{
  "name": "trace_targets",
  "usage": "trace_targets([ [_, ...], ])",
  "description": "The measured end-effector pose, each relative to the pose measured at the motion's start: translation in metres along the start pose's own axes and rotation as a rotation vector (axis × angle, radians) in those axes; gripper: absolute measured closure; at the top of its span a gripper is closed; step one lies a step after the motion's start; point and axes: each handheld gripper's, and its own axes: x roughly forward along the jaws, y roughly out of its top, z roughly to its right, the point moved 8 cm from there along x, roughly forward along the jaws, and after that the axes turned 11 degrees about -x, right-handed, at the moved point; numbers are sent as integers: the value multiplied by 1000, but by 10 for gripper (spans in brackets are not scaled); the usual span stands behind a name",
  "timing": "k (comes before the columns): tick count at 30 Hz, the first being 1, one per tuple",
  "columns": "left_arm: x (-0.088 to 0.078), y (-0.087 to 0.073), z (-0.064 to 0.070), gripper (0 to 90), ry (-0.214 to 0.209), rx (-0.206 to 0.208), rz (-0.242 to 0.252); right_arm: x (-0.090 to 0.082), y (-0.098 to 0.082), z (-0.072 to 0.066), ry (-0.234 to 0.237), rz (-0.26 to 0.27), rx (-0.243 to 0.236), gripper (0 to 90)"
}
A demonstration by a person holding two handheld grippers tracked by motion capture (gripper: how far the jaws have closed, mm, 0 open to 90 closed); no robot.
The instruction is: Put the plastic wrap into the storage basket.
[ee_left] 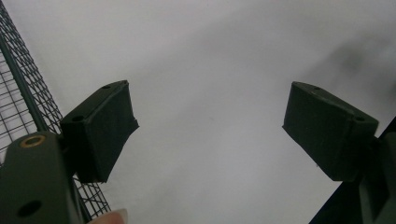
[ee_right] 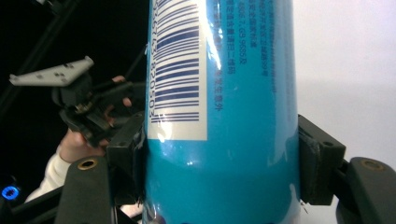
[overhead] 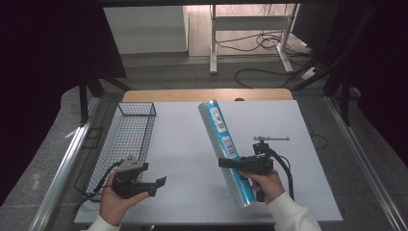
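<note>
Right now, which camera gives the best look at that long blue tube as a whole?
The high view: the blue tube shows end to end, slanting across the white table, gripped low by the right gripper. The right gripper view gives a close-up of its barcode label between the fingers. The left gripper view faces bare tabletop.

Blue roll, black grippers and a white table are being shown.

A glossy blue roll [overhead: 225, 150] is being displayed, wrapped in clear shiny film, with white labels carrying dark blue barcode stripes and small blue print. The right gripper [overhead: 230, 163] and the left gripper [overhead: 160, 181] are being seen in matt black, the left one being topped by a grey plate. A black wire-mesh basket [overhead: 126, 139] is being shown at the left on the white table [overhead: 183, 159], whose far edge is being rendered in pale wood. White sleeves are being worn.
</note>
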Motion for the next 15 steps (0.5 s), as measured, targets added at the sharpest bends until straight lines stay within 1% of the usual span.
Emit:
trace_targets([
  [2,-2,3,0,164,-11,-15,14,1,3,-2,11,36,14,322],
  [4,-6,7,2,166,-47,-45,34,2,5,-3,25,69,37,322],
  [5,-7,9,3,166,-62,-58,42,3,6,-6,23,80,38,321],
  [7,-11,16,4,166,-102,-95,61,4,5,-7,21,82,32,322],
  [9,-14,22,6,167,-133,-120,77,8,6,-10,34,100,39,322],
  [10,-14,22,6,167,-133,-120,77,8,6,-10,34,100,39,322],
  [12,-15,25,9,169,-140,-122,82,11,5,-12,52,108,55,321],
  [13,-14,26,10,168,-144,-120,83,13,5,-12,54,109,56,322],
  [14,-14,27,11,169,-150,-124,83,13,5,-12,55,108,58,322],
  [15,-14,29,13,169,-168,-135,85,15,4,-12,56,105,54,321],
])
